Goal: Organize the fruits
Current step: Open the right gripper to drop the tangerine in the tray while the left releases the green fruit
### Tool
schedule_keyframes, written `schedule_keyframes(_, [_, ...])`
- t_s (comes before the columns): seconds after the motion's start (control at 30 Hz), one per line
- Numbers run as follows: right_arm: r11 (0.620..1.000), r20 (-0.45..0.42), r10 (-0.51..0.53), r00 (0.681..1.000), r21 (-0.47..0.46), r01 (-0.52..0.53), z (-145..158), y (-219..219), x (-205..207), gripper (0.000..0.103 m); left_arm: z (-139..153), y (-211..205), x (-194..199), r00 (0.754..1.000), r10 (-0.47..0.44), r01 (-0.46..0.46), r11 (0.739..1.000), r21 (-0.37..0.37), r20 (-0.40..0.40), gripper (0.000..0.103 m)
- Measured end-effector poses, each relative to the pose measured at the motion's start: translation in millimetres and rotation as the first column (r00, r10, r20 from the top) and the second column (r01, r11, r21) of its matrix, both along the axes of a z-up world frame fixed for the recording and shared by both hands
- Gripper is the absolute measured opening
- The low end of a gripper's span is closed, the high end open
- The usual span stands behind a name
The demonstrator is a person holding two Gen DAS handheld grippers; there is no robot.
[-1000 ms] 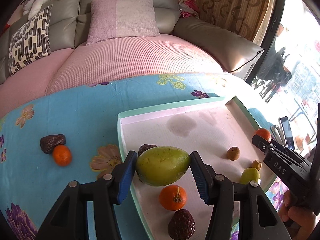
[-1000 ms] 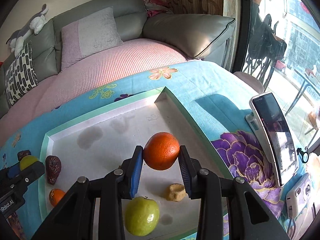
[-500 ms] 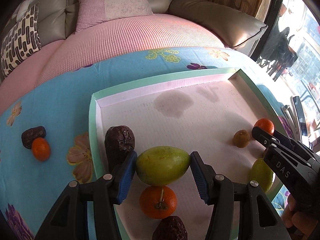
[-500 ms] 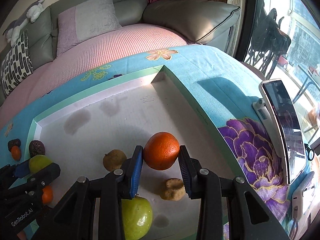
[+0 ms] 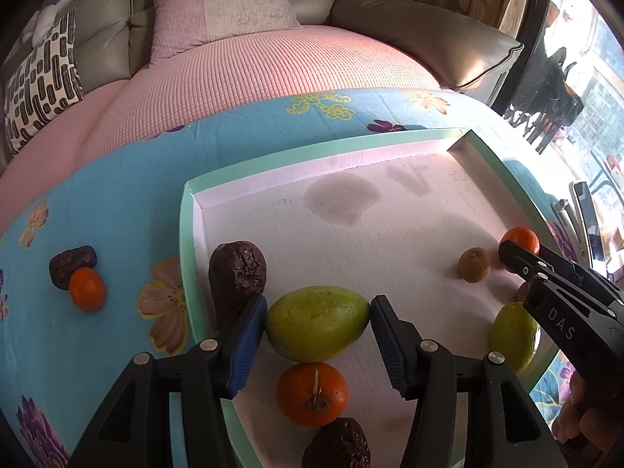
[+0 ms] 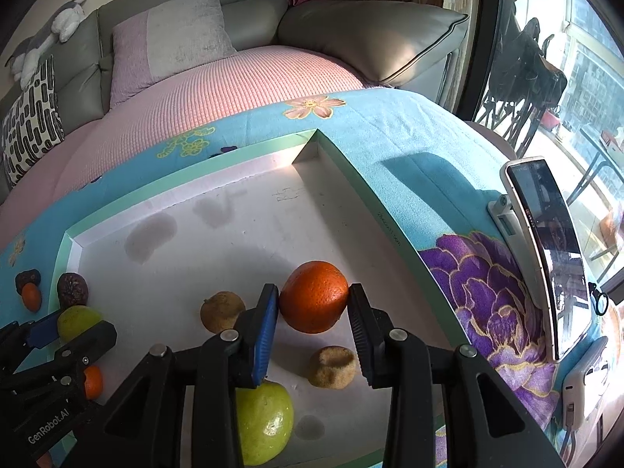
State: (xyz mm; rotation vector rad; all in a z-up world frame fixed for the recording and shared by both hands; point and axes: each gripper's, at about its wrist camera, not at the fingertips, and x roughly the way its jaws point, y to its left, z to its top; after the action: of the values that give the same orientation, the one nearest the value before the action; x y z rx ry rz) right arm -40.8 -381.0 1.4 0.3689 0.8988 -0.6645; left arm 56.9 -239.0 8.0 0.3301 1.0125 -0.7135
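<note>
both tools lowered toward tray (image 5: 187, 234), left tool (image 5: 318, 335) pinching mango (image 5: 316, 323); right tool (image 6: 313, 314) pinching orange (image 6: 314, 296), date (image 5: 339, 446) cut off

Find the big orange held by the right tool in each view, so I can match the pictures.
Left wrist view: big orange at the right edge, partly hidden behind the right tool's tip.
Right wrist view: big orange at centre, gripped in the right tool.
Shared landmark: the brown kiwi beside it in the tray.
</note>
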Motion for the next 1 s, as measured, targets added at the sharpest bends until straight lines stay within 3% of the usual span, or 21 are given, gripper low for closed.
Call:
schedule_keyframes(0.23, [0.999, 0.015, 0.007, 1.000, -0.035, -0.006, 18.3, 8.3, -2.9, 0.039, 27.2, 16.6, -5.8, 0.999, 0.003, 0.000, 0.999, -0.054, 0.050, 0.061])
schedule_keyframes(0.6, [0.995, 0.081, 0.098, 0.992, -0.017, -0.097, 37.9, 37.5, 9.2, 0.039, 38.5, 77.0, 15.8, 0.985, 0.144, -0.137, 0.987, -0.080, 0.091, 0.063])
schedule_keyframes(0.73, [0.991, 0.077, 0.134, 0.988, -0.008, -0.134, 34.9, 48.3, 19.1, 0.056, 35.0, 100.3, 26.4, 0.975, 0.201, -0.194, 0.978, -0.079, 0.099, 0.066])
schedule_keyframes(0.83, [0.986, 0.071, 0.164, 0.984, -0.005, -0.164, 32.0, 56.8, 25.9, 0.057, 30.8, 119.6, 34.2, 0.963, 0.250, -0.243, 0.967, -0.078, 0.097, 0.067])
schedule_keyframes(0.9, [0.983, 0.068, 0.185, 0.980, -0.006, -0.185, 30.7, 63.0, 30.2, 0.063, 28.0, 132.8, 38.9, 0.954, 0.284, -0.277, 0.958, -0.074, 0.099, 0.081])
schedule_keyframes(0.93, [0.981, 0.064, 0.193, 0.979, -0.010, -0.193, 30.0, 66.1, 32.2, 0.069, 26.8, 138.7, 41.0, 0.949, 0.299, -0.293, 0.954, -0.072, 0.102, 0.082])
schedule_keyframes(1.0, [0.977, 0.054, 0.213, 0.976, -0.017, -0.212, 27.9, 71.0, 36.2, 0.070, 24.8, 150.6, 44.8, 0.940, 0.324, -0.318, 0.946, -0.068, 0.105, 0.082])
